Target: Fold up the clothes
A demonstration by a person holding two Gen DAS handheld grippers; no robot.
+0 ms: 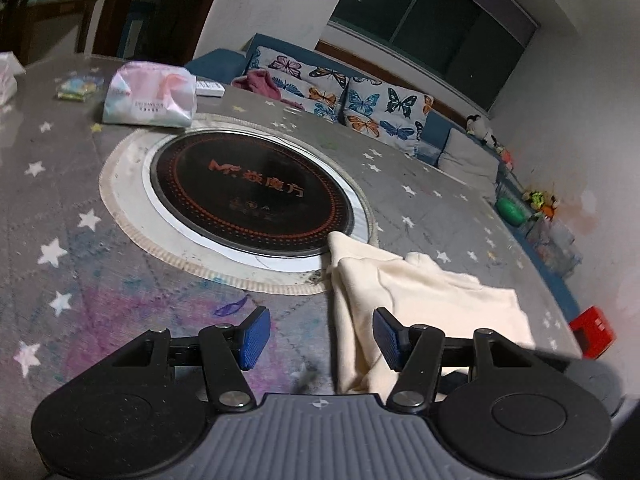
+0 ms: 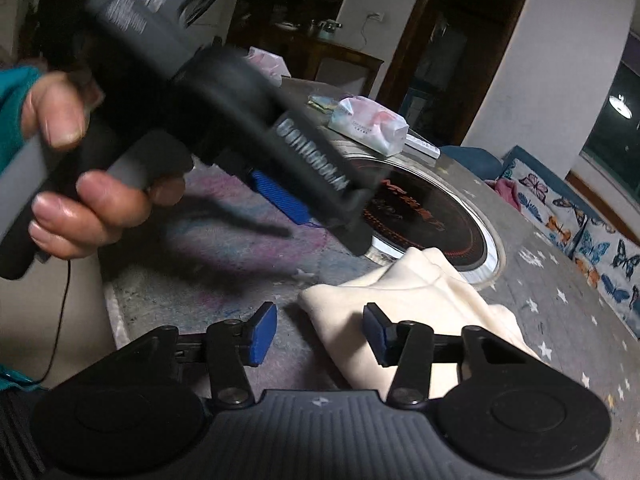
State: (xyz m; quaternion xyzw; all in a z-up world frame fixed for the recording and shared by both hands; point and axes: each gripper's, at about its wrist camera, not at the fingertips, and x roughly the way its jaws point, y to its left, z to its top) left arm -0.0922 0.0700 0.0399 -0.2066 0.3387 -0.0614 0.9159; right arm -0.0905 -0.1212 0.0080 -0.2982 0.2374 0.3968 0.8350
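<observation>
A cream garment (image 1: 424,300) lies loosely bunched on the grey star-print tablecloth (image 1: 60,200), just right of the round black hob. My left gripper (image 1: 320,338) is open and low over the cloth; its right finger overlaps the garment's left edge and its left finger is over bare cloth. In the right wrist view the garment (image 2: 404,292) lies ahead, and my right gripper (image 2: 319,334) is open, its right finger over the garment's near corner. A person's hand (image 2: 80,200) holds the blurred left gripper above the table, one blue pad (image 2: 280,196) showing.
A built-in round hob (image 1: 252,196) fills the table's centre. A pink-and-white tissue pack (image 1: 150,98) and small packets sit beyond it. A sofa with butterfly cushions (image 1: 360,100) runs behind the table. A red box (image 1: 592,332) lies off the table's right edge.
</observation>
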